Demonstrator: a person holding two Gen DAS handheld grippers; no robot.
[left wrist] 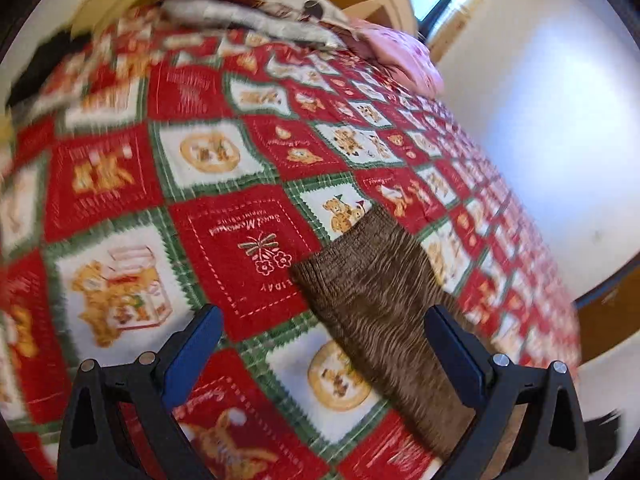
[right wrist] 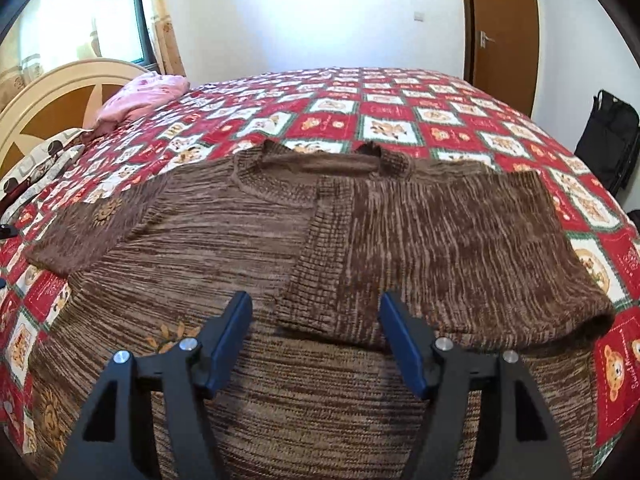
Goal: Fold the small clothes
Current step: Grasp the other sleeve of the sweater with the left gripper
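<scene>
Right wrist view: my right gripper (right wrist: 316,336) hung released over the sweater (right wrist: 224,240); the left gripper (left wrist: 320,344), also released, should pinch the sleeve (left wrist: 380,280) at one o'clock, near its cuff.

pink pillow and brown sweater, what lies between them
Only bare teddy-bear quilt separates the pink pillow from the brown sweater, seen in the right wrist view.

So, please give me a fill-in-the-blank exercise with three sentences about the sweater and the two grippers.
1. The brown knitted sweater lies on a red, green and white ____ quilt.
2. The sweater's sleeve on the viewer's ____ is folded across its body.
3. The left gripper and right gripper are both ____.

Missing words: patchwork; right; open
</scene>
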